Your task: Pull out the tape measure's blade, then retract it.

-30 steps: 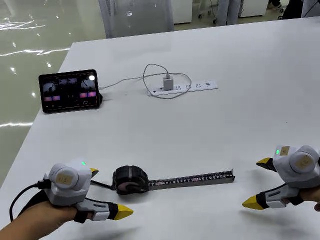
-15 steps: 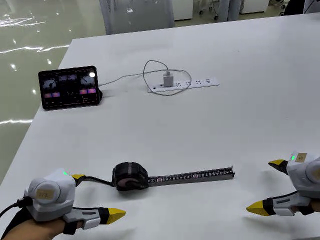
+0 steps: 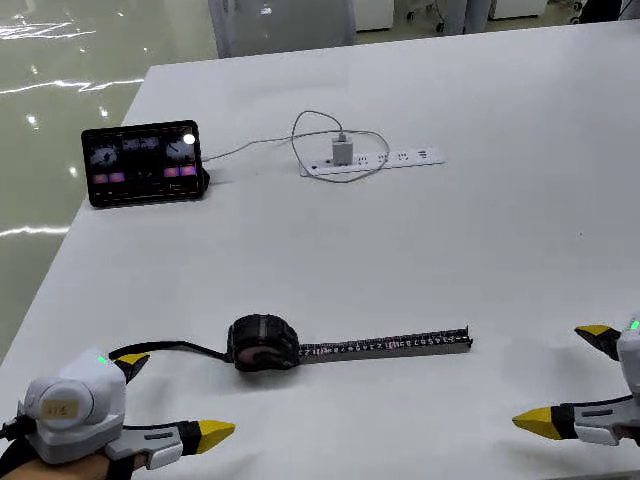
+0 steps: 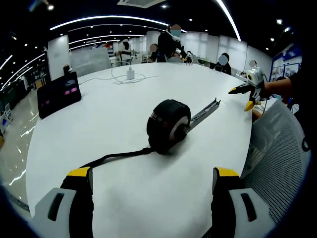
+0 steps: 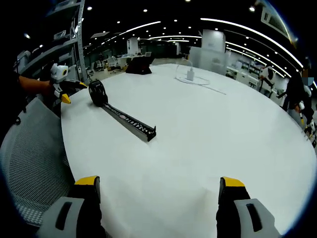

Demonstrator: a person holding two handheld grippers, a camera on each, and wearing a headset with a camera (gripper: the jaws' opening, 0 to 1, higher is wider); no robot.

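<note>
Left gripper [image 3: 175, 397]: jaws apart, nothing in them. Right gripper [image 3: 565, 378]: same, wide apart and empty. Both have backed off toward the near table edge over the last second. Left was just beside the case [image 4: 168, 124] and is now clear of it, with only the strap [image 4: 114, 157] trailing toward its jaws. Right is well apart from the hook end.

Tape measure [image 3: 262, 343] sits on the white table [image 3: 480, 240]: case on the left, blade [image 3: 385, 346] lying flat toward the right, hook [image 3: 466, 338] at the far end. Length of blade out looks unchanged over that second, with nothing touching it. My read: pull-out is done, the blade is probably held by a lock, and retract is still open.

Can't make out: any lock slider or button on the case, the blade numbers, or whether the hook touches the table. Both grippers are cut by the frame edge in the head view.

Further out: tablet [image 3: 142, 165] and power strip [image 3: 372, 160] with a looped cable, well apart from the work.
</note>
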